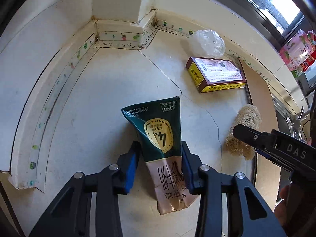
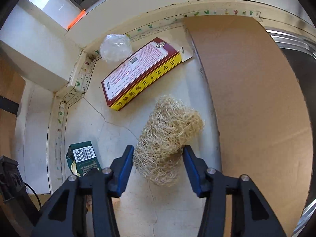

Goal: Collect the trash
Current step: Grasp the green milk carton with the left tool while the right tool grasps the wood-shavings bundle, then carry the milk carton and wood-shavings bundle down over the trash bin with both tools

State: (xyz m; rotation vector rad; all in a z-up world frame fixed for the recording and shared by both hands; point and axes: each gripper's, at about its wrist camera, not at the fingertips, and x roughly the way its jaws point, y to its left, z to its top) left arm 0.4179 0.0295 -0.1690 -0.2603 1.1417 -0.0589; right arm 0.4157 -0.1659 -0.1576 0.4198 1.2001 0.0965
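Observation:
A crumpled green and tan milk carton (image 1: pixel 160 146) lies on the cracked white counter (image 1: pixel 94 102). My left gripper (image 1: pixel 160 158) is open around it, a blue pad on each side, with a small gap on the left. The carton also shows in the right wrist view (image 2: pixel 84 158). A tan loofah scrubber (image 2: pixel 167 138) lies on the counter, and my right gripper (image 2: pixel 158 158) is open around its near end. The loofah (image 1: pixel 244 130) and the right gripper's black body (image 1: pixel 276 148) show in the left wrist view. A red and yellow box (image 2: pixel 138 75) and a clear crumpled plastic bag (image 2: pixel 115 47) lie further back.
A brown cardboard sheet (image 2: pixel 256 98) lies right of the loofah, partly over a steel sink (image 2: pixel 296 59). The counter ends at a raised tiled back edge (image 1: pixel 118 37) with a wall corner. The box (image 1: pixel 215 75) and the bag (image 1: pixel 209 41) sit near that edge. A pink packet (image 1: pixel 298 49) is at the window.

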